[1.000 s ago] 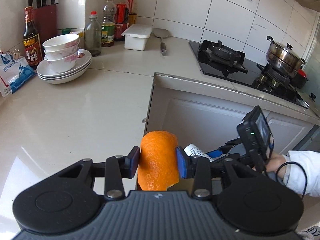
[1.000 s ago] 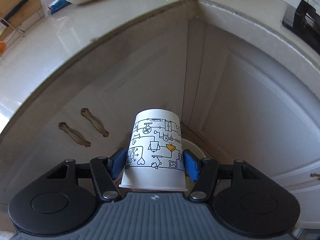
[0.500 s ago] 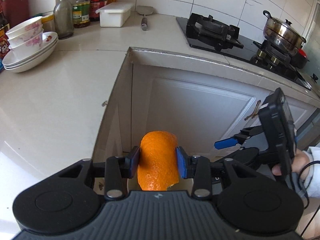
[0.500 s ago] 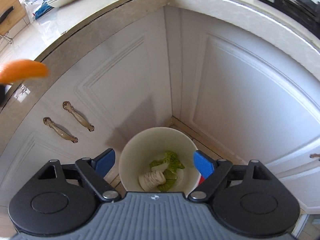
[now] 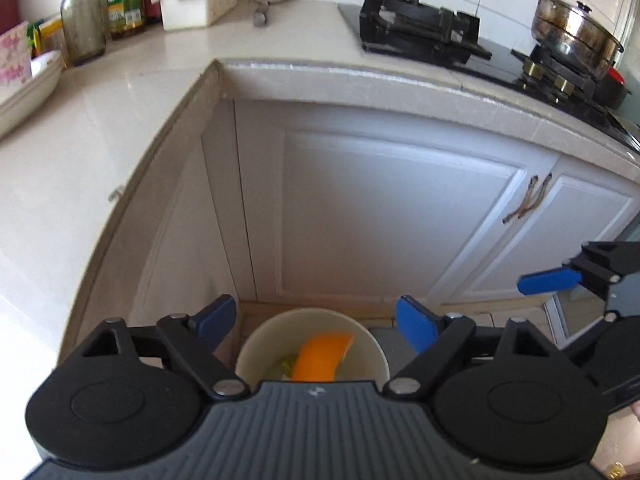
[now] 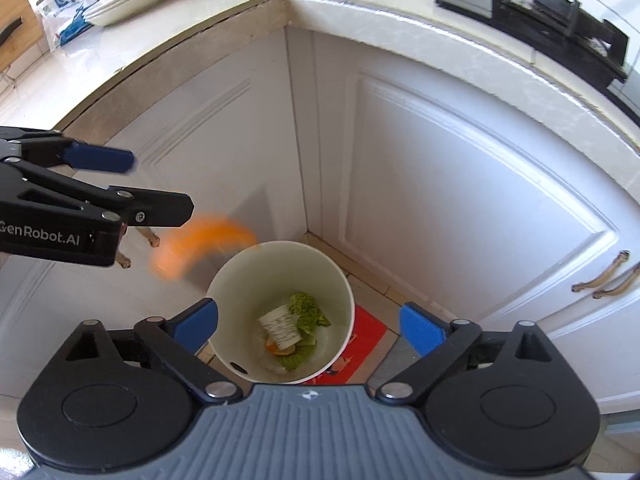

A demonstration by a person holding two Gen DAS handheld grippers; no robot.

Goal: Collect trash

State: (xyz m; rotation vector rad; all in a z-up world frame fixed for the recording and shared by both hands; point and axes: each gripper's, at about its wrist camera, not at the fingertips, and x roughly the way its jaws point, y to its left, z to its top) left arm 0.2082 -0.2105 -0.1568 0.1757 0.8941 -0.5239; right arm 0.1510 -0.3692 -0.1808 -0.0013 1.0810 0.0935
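Right wrist: my left tongs (image 6: pixel 132 184) just sprang wide, empty, orange peel (image 6: pixel 200 246) dropping toward bin (image 6: pixel 224 280); right tongs (image 6: pixel 308 326) gaping, empty above it.

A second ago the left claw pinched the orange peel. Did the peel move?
Yes. The left claw has just been opening, and the orange peel has dropped down, away from the countertop, toward the white bin.

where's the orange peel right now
In the right wrist view the orange peel is a blur in mid-air, just below the open left gripper and at the upper left of the white bin.
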